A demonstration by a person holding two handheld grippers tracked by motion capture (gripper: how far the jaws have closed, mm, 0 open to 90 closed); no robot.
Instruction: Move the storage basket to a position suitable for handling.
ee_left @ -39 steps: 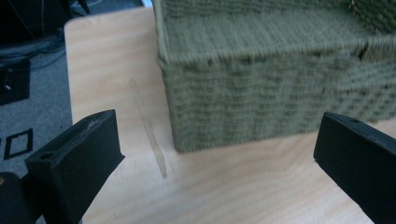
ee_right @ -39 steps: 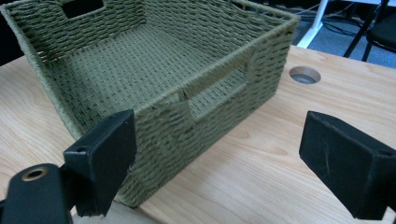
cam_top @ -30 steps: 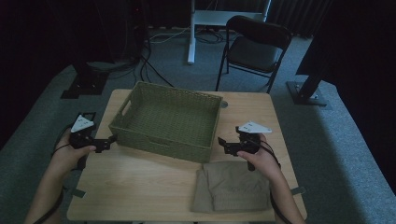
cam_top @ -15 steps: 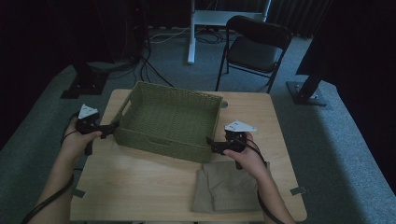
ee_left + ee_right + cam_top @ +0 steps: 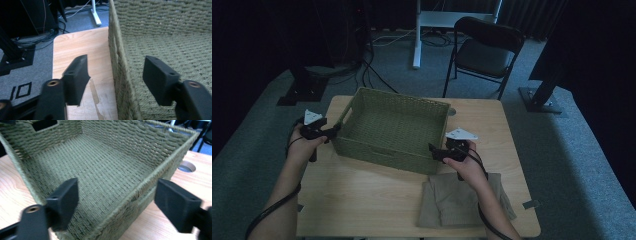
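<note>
A green woven basket (image 5: 392, 130) stands on the wooden table (image 5: 377, 200). My left gripper (image 5: 335, 131) is at its left wall. In the left gripper view that gripper (image 5: 115, 60) straddles the wall (image 5: 120, 75), one jaw over the table, the other inside the basket, with gaps on both sides. My right gripper (image 5: 432, 151) is at the front right corner. The right gripper (image 5: 117, 182) spans the rim (image 5: 150, 182), one jaw inside, one outside, neither touching. Both pairs of jaws have just been closing and stand open around the walls.
A folded khaki cloth (image 5: 457, 200) lies on the table near the front right, under my right forearm. A round cable hole (image 5: 186, 166) sits in the tabletop behind the basket. A black folding chair (image 5: 484, 47) and stand bases (image 5: 539, 100) are on the carpet beyond.
Both hands have moved in toward the basket. The left gripper has come up to its left wall and the right gripper has shifted left to the front right corner.
</note>
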